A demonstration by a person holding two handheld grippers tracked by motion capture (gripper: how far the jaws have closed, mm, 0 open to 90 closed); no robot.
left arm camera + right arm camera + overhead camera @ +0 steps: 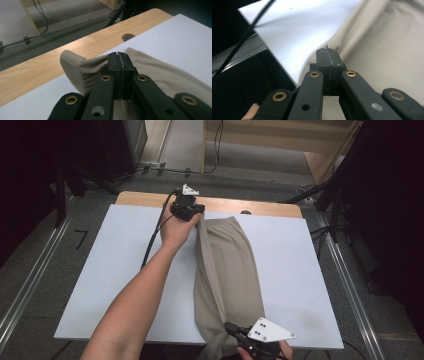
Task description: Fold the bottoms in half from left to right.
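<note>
Nearest the high camera, the right claw (235, 330) is clenching the near end of the beige garment (227, 270) at the bench's front edge; its hand is being cut off by the bottom of the frame, with a grey three-cornered plate (270, 331) sitting over it. In the right gripper view the right claw's jaws are pressing together on a fold of cloth, whose weave is blurring beyond them. Stretching away from that claw, the garment is lying lengthwise on the white sheet (125, 270) covering the bench. At its far end the left claw (196, 214) is grasping the waistband corner, lifting it slightly; in the left gripper view the cloth is bunching left of the closed jaws. Beyond the left claw, a strip of bare wooden bench (145, 199) with a round hole (128, 37) is showing, then grey floor (185, 150) with cables, and dark surroundings that are hard to make out.
</note>
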